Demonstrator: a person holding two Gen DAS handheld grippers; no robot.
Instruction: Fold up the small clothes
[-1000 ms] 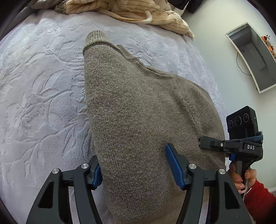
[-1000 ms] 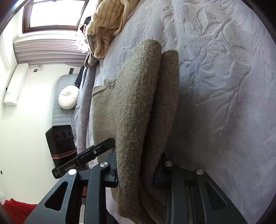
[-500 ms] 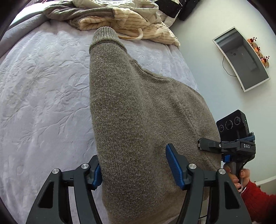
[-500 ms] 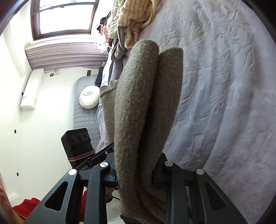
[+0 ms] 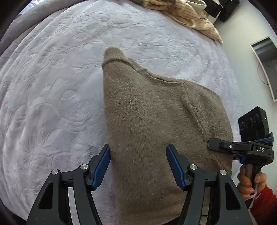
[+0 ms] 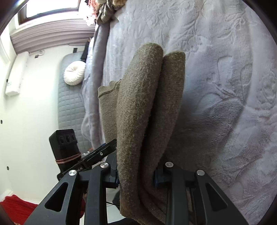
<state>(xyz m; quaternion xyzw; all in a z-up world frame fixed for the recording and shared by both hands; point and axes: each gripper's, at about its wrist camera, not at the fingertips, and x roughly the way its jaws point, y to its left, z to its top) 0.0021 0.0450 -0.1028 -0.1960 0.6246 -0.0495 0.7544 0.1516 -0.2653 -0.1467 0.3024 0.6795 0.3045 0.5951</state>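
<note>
A grey-brown knitted sweater (image 5: 152,112) hangs over the bed, held up at its near edge by both grippers. In the left wrist view my left gripper (image 5: 138,164) has its blue pads on either side of a thick bunch of the knit and grips it. A cuffed end (image 5: 113,53) points away toward the bed. My right gripper (image 5: 213,144) bites the sweater's right edge. In the right wrist view the sweater (image 6: 138,103) shows as two thick folded layers clamped in my right gripper (image 6: 136,174). My left gripper (image 6: 103,152) appears just to their left.
A lavender embossed blanket (image 5: 52,86) covers the bed beneath. A heap of cream striped clothes (image 5: 190,13) lies at the far edge. A hand with a red sleeve (image 5: 263,197) holds the right gripper. A round white cushion (image 6: 74,74) rests on a grey quilted mat beside the bed.
Both grippers have carried the sweater sideways across the bed, keeping their hold. In the left wrist view the clothes heap has slid toward the top edge and more bare blanket shows.
</note>
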